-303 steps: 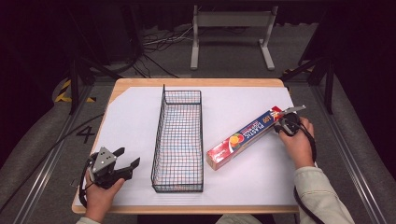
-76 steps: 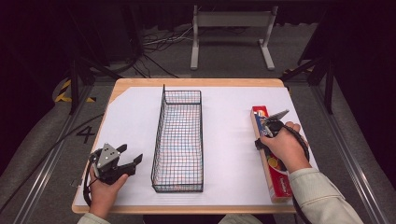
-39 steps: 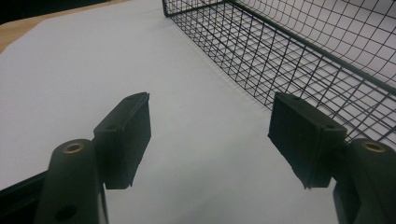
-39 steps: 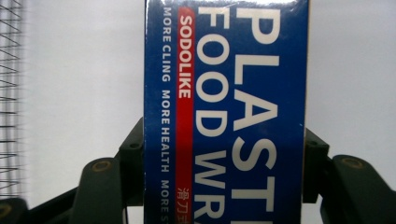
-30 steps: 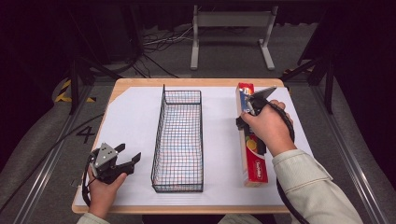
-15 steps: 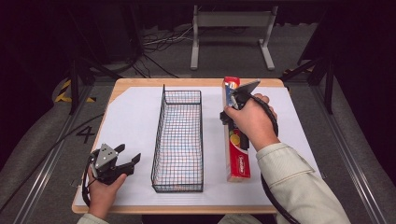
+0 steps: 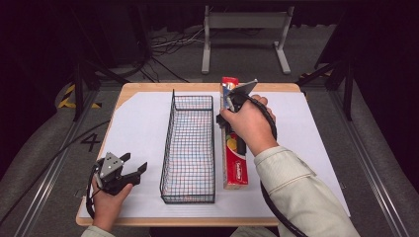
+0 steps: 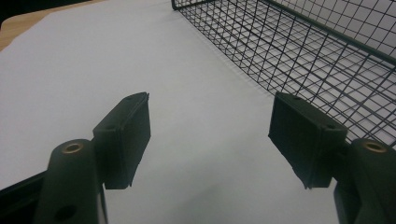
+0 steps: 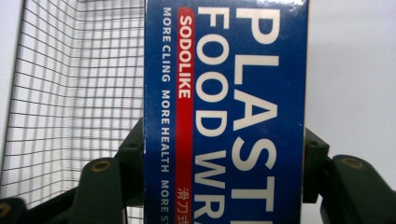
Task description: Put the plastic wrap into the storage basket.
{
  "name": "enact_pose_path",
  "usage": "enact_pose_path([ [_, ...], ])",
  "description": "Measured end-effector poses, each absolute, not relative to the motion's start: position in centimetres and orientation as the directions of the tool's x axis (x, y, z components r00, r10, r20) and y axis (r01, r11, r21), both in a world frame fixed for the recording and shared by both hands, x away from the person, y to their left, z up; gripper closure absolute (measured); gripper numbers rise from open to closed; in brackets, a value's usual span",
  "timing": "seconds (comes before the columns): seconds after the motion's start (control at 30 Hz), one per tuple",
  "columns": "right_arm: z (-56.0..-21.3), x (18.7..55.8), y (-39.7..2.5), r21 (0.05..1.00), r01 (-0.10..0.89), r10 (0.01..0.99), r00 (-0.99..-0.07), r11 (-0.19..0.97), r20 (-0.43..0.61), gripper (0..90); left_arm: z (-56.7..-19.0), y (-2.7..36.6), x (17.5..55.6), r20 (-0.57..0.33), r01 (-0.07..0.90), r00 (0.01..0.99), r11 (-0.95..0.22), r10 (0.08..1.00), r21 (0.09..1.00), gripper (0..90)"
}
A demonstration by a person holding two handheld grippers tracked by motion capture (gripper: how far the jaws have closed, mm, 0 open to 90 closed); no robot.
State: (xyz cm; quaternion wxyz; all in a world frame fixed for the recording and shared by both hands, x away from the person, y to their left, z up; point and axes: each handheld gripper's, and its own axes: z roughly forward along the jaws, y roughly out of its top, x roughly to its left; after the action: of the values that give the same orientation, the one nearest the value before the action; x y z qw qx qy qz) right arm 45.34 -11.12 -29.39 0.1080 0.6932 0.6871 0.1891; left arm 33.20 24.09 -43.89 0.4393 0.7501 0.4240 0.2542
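My left gripper (image 7: pixel 129 170) idles at 7 o'clock, jaws spread, empty. Black wire basket (image 7: pixel 189 143) centre. Right gripper (image 7: pixel 231 102) clamps long red-blue plastic wrap box (image 7: pixel 233 158) just beside basket's right wall; end-grip, box might swing, snag rim.

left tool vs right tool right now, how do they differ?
The left tool is open with nothing between its jaws; the right tool is shut on the plastic wrap box. The left tool sits near the table's front left corner, left of the wire basket; the right tool is out over the far side, right of the basket. Both are hand-held, with black jaws.
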Motion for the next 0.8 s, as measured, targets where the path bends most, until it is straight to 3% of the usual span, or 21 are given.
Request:
enact_pose_path([
  [0.8, -29.3, 45.7, -4.1, 0.431, 0.902, 0.986, -0.079, 0.009, 0.145, 39.8, -44.1, 23.9, 33.3, 0.017, 0.389, 0.533, -0.262, 0.846, 0.883, 27.9],
])
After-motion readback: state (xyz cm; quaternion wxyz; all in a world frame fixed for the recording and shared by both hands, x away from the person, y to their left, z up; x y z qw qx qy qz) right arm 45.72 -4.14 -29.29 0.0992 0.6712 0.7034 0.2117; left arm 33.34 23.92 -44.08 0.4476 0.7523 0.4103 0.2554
